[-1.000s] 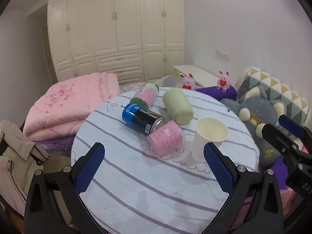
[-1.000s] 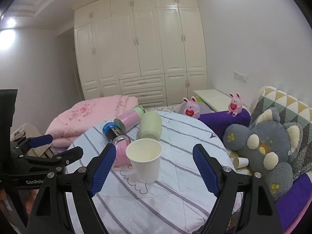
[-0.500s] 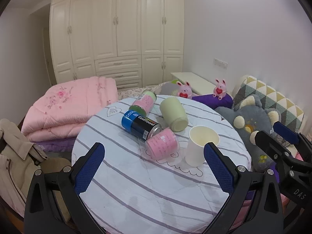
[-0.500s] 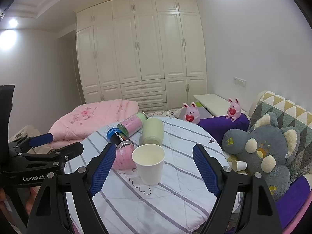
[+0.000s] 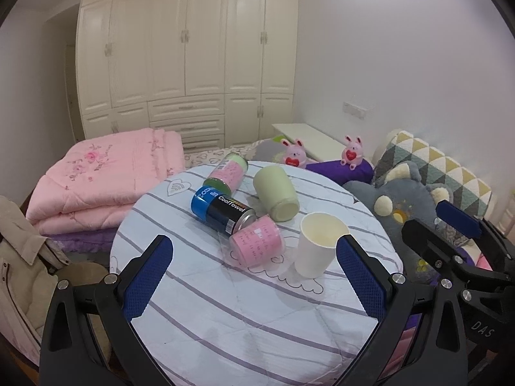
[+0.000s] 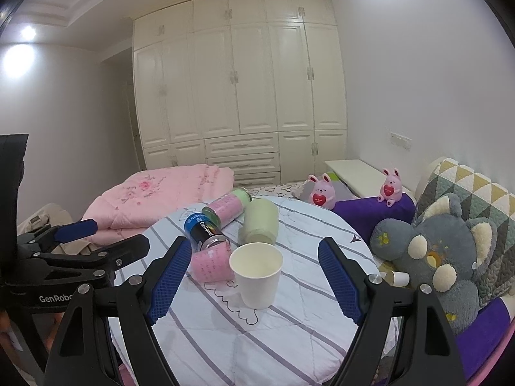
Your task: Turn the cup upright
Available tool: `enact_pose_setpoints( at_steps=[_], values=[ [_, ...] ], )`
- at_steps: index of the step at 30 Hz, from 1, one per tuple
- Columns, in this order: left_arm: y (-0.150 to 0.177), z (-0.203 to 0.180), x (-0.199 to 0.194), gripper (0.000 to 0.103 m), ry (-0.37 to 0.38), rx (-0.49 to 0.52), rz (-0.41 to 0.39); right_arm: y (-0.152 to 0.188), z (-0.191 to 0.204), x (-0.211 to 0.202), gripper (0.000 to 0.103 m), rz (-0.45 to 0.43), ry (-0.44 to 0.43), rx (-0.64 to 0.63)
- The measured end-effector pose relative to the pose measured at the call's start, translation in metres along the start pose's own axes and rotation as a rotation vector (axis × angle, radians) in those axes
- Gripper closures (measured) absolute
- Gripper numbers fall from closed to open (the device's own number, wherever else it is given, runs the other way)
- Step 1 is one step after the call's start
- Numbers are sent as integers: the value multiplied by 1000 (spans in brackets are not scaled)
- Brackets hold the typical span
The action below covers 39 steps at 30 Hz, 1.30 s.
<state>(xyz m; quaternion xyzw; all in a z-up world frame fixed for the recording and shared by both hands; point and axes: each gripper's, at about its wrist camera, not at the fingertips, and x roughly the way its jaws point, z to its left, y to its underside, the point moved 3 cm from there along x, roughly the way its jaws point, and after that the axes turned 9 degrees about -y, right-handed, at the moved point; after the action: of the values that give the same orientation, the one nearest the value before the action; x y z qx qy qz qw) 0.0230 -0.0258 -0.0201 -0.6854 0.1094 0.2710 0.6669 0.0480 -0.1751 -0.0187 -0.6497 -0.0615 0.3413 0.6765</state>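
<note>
A white paper cup [image 5: 317, 246] [image 6: 257, 275] stands upright, mouth up, on the round striped table [image 5: 225, 315] [image 6: 289, 337]. My left gripper [image 5: 254, 276] is open and empty, held back above the table's near part, with the cup just inside its right finger. My right gripper [image 6: 254, 281] is open and empty, with the cup between its fingers in view but farther off. A pale green cup [image 5: 276, 193] [image 6: 260, 220] lies on its side behind the paper cup.
A pink clear canister [image 5: 257, 244] [image 6: 210, 262], a blue-black can [image 5: 222, 209] [image 6: 202, 231] and a pink-green canister [image 5: 228, 172] [image 6: 227, 207] lie on the table. A folded pink quilt [image 5: 103, 173] is at left, a grey plush [image 6: 434, 251] and pillows at right.
Both grippers have pulled back and risen away from the table; the cup and cans look smaller and farther. The paper cup stays upright in place.
</note>
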Motion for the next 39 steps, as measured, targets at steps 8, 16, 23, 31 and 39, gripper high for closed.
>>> enact_pose_setpoints(
  at_steps=[8, 16, 23, 31, 39],
  values=[
    [0, -1, 0, 0, 6, -2, 1, -2, 3, 0, 21, -3, -1, -6],
    [-2, 2, -3, 0, -2, -6, -38, -5, 7, -2, 21, -21, 5, -21],
    [-3, 5, -10, 0, -46, 1, -119, -8, 13, -13, 21, -114, 49, -62],
    [-3, 5, -9, 0, -66, 8, -147, -9, 16, -15, 21, -150, 67, -80],
    [0, 1, -8, 0, -80, 27, -153, -9, 15, -9, 21, -131, 61, -70]
  ],
)
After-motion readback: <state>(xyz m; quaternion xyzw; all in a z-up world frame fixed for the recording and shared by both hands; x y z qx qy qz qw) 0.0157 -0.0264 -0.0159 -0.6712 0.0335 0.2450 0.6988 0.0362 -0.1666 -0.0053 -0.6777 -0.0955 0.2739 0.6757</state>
